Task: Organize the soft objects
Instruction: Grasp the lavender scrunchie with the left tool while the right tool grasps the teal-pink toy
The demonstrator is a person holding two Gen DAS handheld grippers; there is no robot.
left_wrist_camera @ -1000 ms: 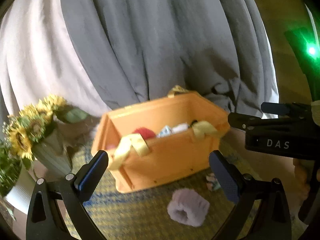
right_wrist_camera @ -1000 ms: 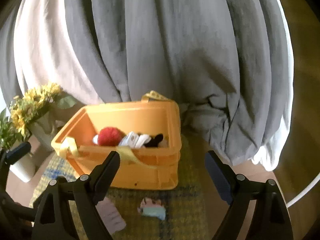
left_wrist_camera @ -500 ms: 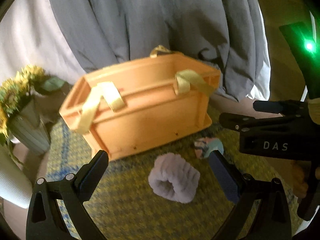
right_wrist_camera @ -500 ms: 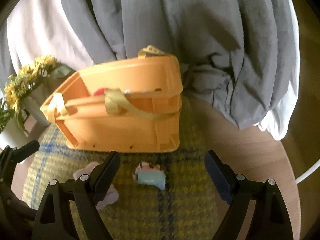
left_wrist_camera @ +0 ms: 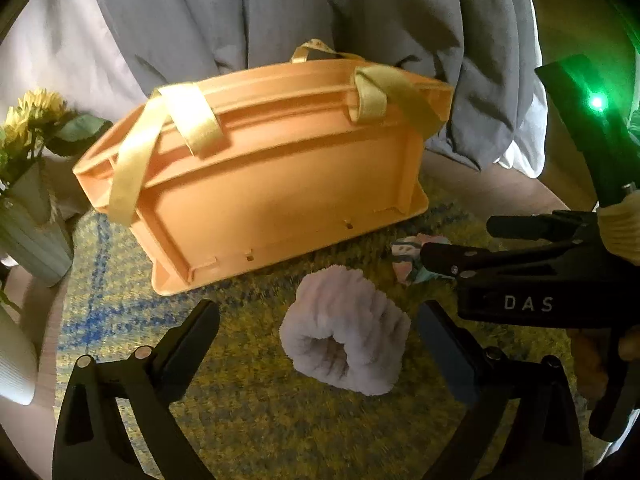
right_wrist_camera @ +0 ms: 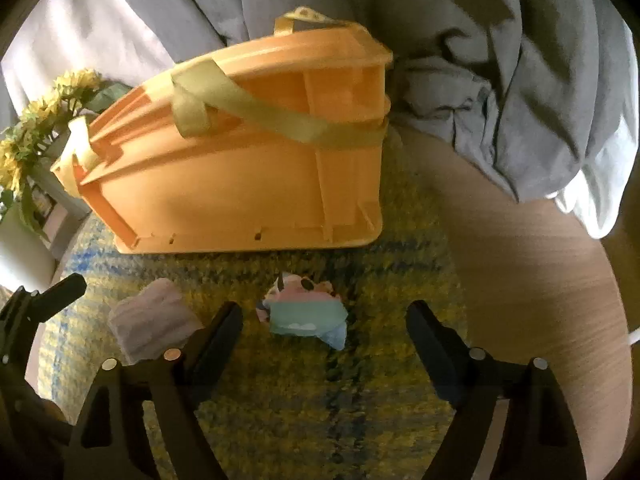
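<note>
Both claws have dropped toward the worktop (right_wrist_camera: pixel 540 248) over the last second and tipped nose-down — a second ago we looked into the orange crate (left_wrist_camera: pixel 256 184) and saw items inside; now we see only its outer wall and yellow straps, the interior out of sight.

The left claw (left_wrist_camera: pixel 320 340) stands wide, its jaws having just eased in slightly. The lilac fluffy cuff (left_wrist_camera: pixel 344 344) lies on the yellow plaid mat (left_wrist_camera: pixel 248 420) in front of the crate, roughly between the fingers but not touched by either pad; earlier it sat small and low in the view, now it fills the gap.

The right claw (right_wrist_camera: pixel 324 340) is also wide, nothing gripped. The pastel folded cloth piece (right_wrist_camera: pixel 304 312) lies on the mat just ahead of its fingertips, centred between them, apart from the crate wall. In the left view the right claw hangs just over that piece.

Reading — both hands are lining up a pick at once: cuff for the left, pastel piece for the right. Neither grasp has begun. The sunflower vase (left_wrist_camera: pixel 28 216) sits left of the crate, clear of both approaches.
</note>
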